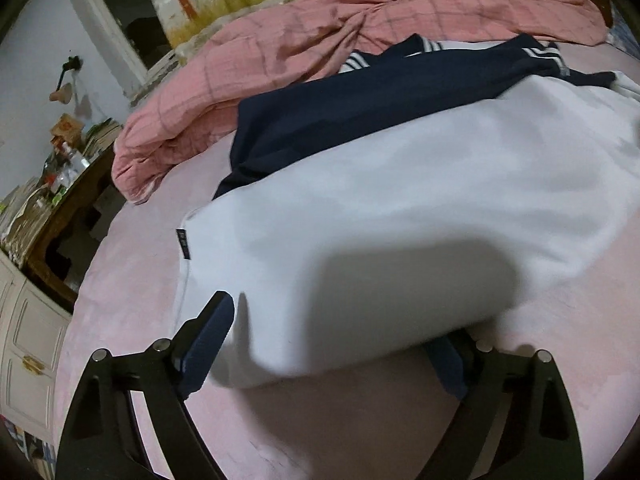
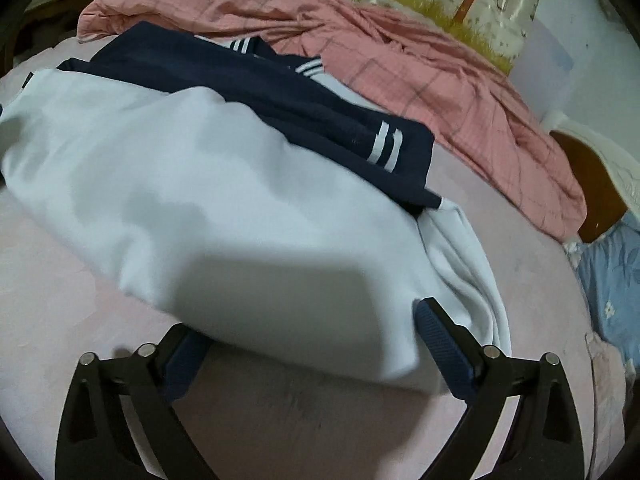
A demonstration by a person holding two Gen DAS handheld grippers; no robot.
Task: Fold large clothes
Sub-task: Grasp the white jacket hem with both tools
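A white garment (image 1: 400,200) with a navy, white-striped part (image 1: 360,96) lies spread on the pink bed sheet (image 1: 132,280). My left gripper (image 1: 332,344) stands open at the garment's near left corner. Its left finger (image 1: 216,332) is beside the cloth's edge, and the cloth drapes over the tip of the right finger (image 1: 448,364). My right gripper (image 2: 312,344) stands open at the near right corner of the white garment (image 2: 200,200). The hem covers the tip of its left finger (image 2: 184,360), while its right finger (image 2: 440,344) shows beside the cloth. Neither pair of pads presses on the fabric.
A crumpled pink checked blanket (image 1: 320,40) lies along the far side of the bed. Left of the bed stand a cluttered wooden desk (image 1: 68,208) and a white cabinet (image 1: 28,340). At the right are a blue floral pillow (image 2: 612,280) and a wooden headboard (image 2: 592,184).
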